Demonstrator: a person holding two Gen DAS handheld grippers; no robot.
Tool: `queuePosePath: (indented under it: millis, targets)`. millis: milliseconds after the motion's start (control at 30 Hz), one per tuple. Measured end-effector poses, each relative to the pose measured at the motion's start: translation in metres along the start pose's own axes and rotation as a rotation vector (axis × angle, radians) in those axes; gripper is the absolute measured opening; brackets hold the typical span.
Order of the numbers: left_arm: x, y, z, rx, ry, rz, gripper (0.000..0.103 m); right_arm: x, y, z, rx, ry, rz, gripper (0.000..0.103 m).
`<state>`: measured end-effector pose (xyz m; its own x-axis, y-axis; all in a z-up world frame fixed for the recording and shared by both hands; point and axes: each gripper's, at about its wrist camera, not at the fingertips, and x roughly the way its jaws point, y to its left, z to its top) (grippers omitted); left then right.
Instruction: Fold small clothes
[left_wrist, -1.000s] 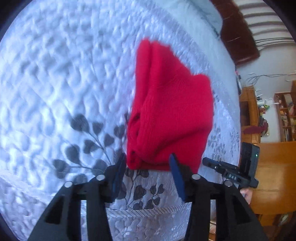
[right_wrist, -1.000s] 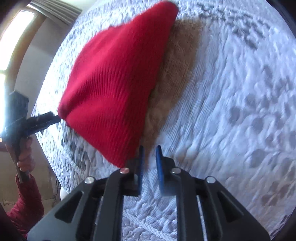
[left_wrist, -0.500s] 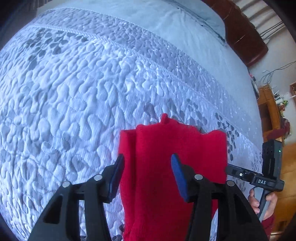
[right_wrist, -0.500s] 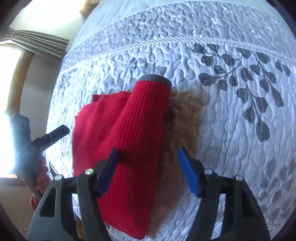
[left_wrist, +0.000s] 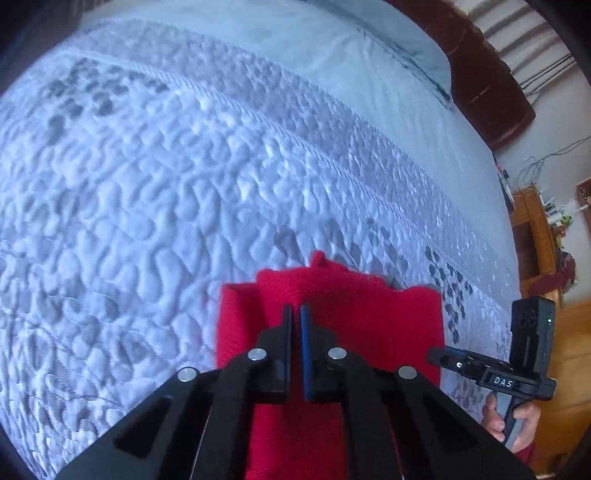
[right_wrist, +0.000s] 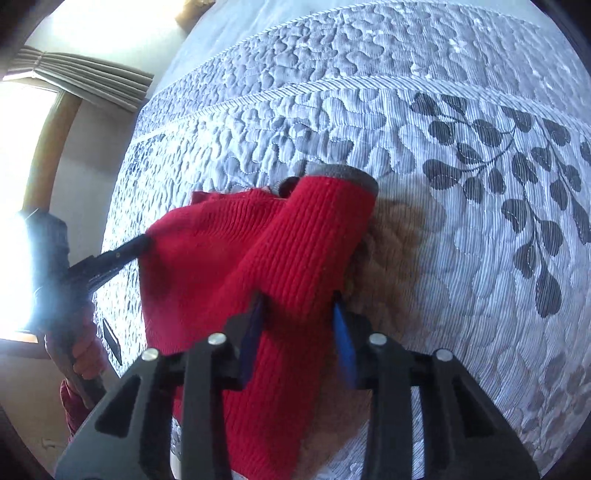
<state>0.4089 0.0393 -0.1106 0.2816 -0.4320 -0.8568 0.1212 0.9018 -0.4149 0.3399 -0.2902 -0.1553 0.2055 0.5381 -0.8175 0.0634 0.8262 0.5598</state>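
Red knit sweater lies bunched on the bed, soft, light and floppy. My left gripper has pinched shut over it; my right gripper is closing around a thick ribbed fold, the best hold.

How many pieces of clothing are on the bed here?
1: a red sweater lying folded on the quilt, near the bed's edge. More could be hidden under it or outside both views.
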Motion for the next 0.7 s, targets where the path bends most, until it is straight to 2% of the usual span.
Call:
queuePosePath:
  millis: [33, 100, 167, 200, 267, 300, 367, 400, 433, 500, 567, 700]
  targets:
    - [-0.007, 0.005, -0.003, -0.014, -0.037, 0.004, 0.004, 0.0, 0.0, 0.0, -0.002, -0.005, 0.005, 0.032]
    - [-0.01, 0.02, -0.007, -0.066, -0.06, -0.002, 0.004, 0.002, -0.004, 0.0, 0.009, -0.01, 0.023, 0.032]
    - [0.001, 0.031, -0.012, -0.095, -0.042, 0.044, 0.004, 0.006, -0.009, 0.001, 0.035, -0.006, 0.033, 0.034]
    - [0.012, 0.036, -0.016, -0.105, -0.018, 0.073, 0.004, 0.008, -0.012, 0.001, 0.041, -0.004, 0.029, 0.038]
    - [0.033, 0.036, -0.018, -0.077, 0.032, 0.093, 0.004, 0.015, -0.016, 0.002, 0.057, -0.002, 0.012, 0.045]
    - [0.035, 0.032, -0.018, -0.046, 0.031, 0.101, 0.005, 0.016, -0.018, 0.002, 0.065, -0.001, 0.011, 0.047]
    - [0.029, 0.031, -0.016, -0.047, 0.024, 0.07, 0.013, 0.011, -0.017, -0.002, 0.066, -0.008, 0.01, 0.053]
    - [0.023, 0.033, -0.016, -0.068, 0.028, 0.037, 0.021, 0.008, -0.016, -0.005, 0.058, -0.012, 0.008, 0.055]
    - [0.017, 0.035, -0.018, -0.079, 0.042, 0.021, 0.032, 0.002, -0.015, -0.011, 0.046, -0.017, 0.005, 0.056]
    - [-0.001, 0.039, -0.033, -0.088, 0.058, 0.0, 0.038, -0.011, -0.009, -0.031, 0.003, -0.02, 0.012, 0.062]
    - [-0.016, 0.037, -0.057, -0.068, 0.092, -0.016, 0.039, -0.017, -0.003, -0.053, -0.023, -0.008, 0.025, 0.067]
    - [-0.031, 0.024, -0.111, 0.009, 0.137, -0.001, 0.039, -0.018, 0.003, -0.112, -0.048, 0.067, 0.087, 0.067]
